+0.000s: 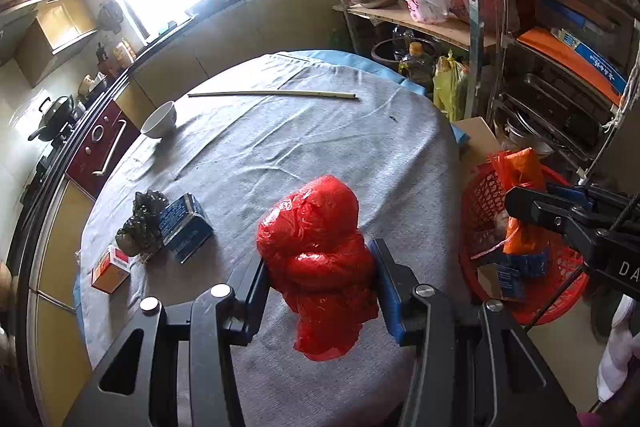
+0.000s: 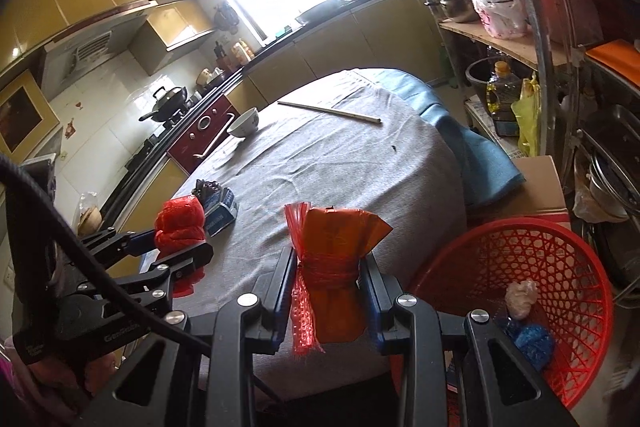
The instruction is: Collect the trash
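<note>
Carrying trash in both hands, you keep the left gripper [image 1: 320, 291] pinching the red bag [image 1: 316, 259] and the right gripper [image 2: 326, 291] pinching the orange packet [image 2: 334, 267] until each hangs beyond the table's right edge over the red basket [image 2: 560, 267].

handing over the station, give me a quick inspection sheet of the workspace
surface: round table under a wrinkled grey cloth
job's things: red bag bundle, orange packet, red basket beside the table with scraps inside
clutter: white bowl, long pale stick, blue carton, dark crumpled bag, small orange box
grippers: left gripper clamps the bundle; right gripper clamps the packet
cables: black cable over the left tool
surroundings: kitchen counter, stove, bright window, crowded metal shelves
</note>
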`<state>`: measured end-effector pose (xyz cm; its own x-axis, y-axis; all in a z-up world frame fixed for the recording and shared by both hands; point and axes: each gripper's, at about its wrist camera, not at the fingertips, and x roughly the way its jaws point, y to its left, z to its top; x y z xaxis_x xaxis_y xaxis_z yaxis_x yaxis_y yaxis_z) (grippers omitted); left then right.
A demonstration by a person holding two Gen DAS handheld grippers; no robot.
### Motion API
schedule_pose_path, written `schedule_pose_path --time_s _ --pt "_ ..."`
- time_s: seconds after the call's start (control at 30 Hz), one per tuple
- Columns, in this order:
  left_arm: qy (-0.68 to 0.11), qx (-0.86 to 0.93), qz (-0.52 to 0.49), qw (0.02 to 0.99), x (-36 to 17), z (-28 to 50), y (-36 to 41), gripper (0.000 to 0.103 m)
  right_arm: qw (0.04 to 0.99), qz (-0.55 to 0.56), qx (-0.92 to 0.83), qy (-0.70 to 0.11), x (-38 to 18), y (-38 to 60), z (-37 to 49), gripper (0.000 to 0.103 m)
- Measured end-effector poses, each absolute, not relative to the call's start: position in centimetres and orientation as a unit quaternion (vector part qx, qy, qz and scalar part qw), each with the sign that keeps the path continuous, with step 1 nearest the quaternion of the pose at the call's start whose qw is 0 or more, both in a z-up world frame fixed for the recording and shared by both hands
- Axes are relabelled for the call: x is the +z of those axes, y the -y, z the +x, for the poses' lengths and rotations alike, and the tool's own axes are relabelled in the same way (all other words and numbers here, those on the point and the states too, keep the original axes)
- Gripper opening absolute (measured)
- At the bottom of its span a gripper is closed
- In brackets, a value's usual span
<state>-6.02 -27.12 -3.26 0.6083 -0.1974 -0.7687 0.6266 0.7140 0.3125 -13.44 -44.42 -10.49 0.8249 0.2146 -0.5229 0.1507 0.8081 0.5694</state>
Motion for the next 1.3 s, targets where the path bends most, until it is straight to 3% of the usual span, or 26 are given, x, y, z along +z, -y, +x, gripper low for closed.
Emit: schedule_pose_path --time_s 1.3 --pt "-0.431 -0.462 0.306 0.712 -10.2 -12.5 39.4 0.05 0.837 0.422 -0.144 -0.318 -18.8 55.5 -23.0 0.033"
